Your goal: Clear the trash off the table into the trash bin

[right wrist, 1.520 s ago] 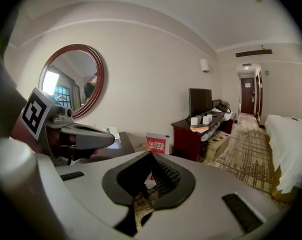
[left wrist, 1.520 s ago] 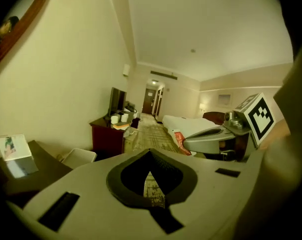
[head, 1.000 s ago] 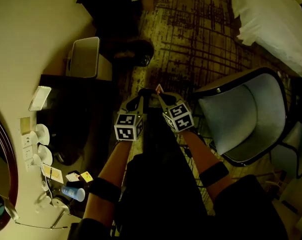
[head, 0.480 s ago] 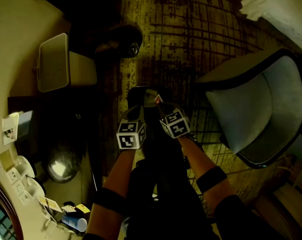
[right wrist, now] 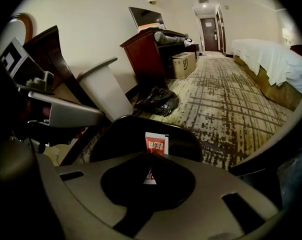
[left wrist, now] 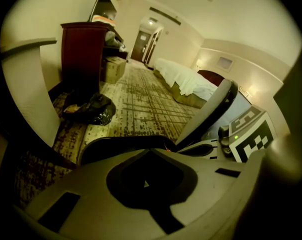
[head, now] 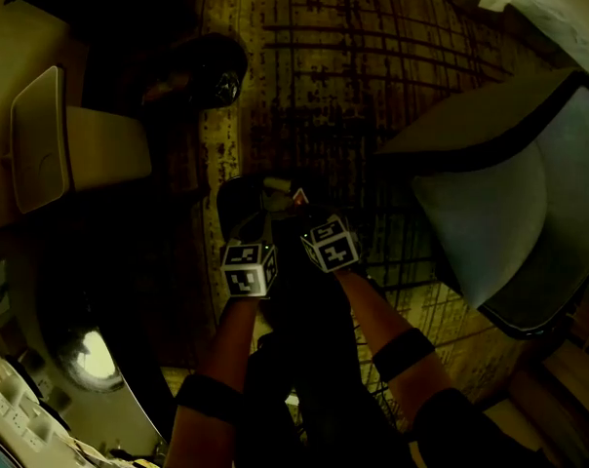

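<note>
The small red-and-white packet [right wrist: 157,143] is pinched at its lower edge in the right gripper [right wrist: 150,157]. Most of the packet stands up clear of the jaws. It hangs low over the carpet [head: 304,86], at the near rim of a dark round bin [right wrist: 120,134], which looks like the trash bin.

The main risk is letting go too soon. The packet is light and flat, and it sits over the rim rather than deep inside the opening. It could glance off the edge or flutter down onto the carpet beside the bin. It could also cling to one pad and come away again with the gripper.

The left gripper [left wrist: 148,152] is clenched with nothing between its jaws and hovers just left of the right one. The two are close enough to knock together, or to nudge the bin and tip it.

To the far left stand a pale wastebasket [head: 41,135] and a crumpled black bag [head: 202,71]. The chair [head: 499,213] crowds the right side.
</note>
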`<state>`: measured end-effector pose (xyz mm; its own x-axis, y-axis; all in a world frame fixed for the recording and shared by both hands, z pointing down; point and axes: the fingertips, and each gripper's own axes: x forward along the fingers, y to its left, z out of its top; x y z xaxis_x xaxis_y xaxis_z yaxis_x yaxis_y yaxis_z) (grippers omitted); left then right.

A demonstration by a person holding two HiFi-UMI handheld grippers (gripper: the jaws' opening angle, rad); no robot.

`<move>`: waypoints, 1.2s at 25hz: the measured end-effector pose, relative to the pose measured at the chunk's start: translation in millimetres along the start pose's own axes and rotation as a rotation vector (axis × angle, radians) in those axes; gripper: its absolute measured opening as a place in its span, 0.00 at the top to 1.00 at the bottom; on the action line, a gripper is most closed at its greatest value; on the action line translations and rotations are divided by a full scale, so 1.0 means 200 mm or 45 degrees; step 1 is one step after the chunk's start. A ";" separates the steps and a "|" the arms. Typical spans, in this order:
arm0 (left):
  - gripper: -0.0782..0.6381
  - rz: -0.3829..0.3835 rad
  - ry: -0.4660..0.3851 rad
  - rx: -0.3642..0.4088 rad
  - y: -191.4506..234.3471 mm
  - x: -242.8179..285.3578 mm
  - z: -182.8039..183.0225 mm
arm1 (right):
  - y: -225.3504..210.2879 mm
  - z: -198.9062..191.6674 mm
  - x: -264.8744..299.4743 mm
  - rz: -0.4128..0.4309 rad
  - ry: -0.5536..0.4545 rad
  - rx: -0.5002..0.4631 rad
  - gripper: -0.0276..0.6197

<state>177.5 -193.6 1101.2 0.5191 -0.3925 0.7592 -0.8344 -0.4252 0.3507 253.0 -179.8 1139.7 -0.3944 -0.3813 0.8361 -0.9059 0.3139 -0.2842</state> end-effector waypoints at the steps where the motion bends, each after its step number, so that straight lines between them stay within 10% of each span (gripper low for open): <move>1: 0.88 0.001 0.004 -0.001 0.01 0.02 -0.03 | -0.01 -0.03 0.03 -0.018 0.019 -0.008 0.89; 7: 0.88 -0.001 0.000 -0.005 0.01 0.06 -0.05 | -0.04 -0.12 0.15 -0.067 0.070 -0.009 0.68; 14: 0.88 0.000 0.017 -0.018 -0.07 -0.09 0.04 | 0.00 -0.06 0.04 -0.067 0.062 0.021 0.67; 21: 0.88 -0.004 -0.034 0.040 -0.26 -0.45 0.28 | 0.09 0.21 -0.43 -0.085 -0.053 0.008 0.94; 30: 0.88 -0.030 -0.249 0.010 -0.63 -1.35 0.90 | 0.46 0.87 -1.30 -0.030 -0.267 -0.086 0.96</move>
<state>175.4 -181.6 753.0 0.5651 -0.5333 0.6295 -0.8206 -0.4423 0.3620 245.2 -202.8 814.3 -0.4030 -0.5595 0.7242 -0.9057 0.3574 -0.2279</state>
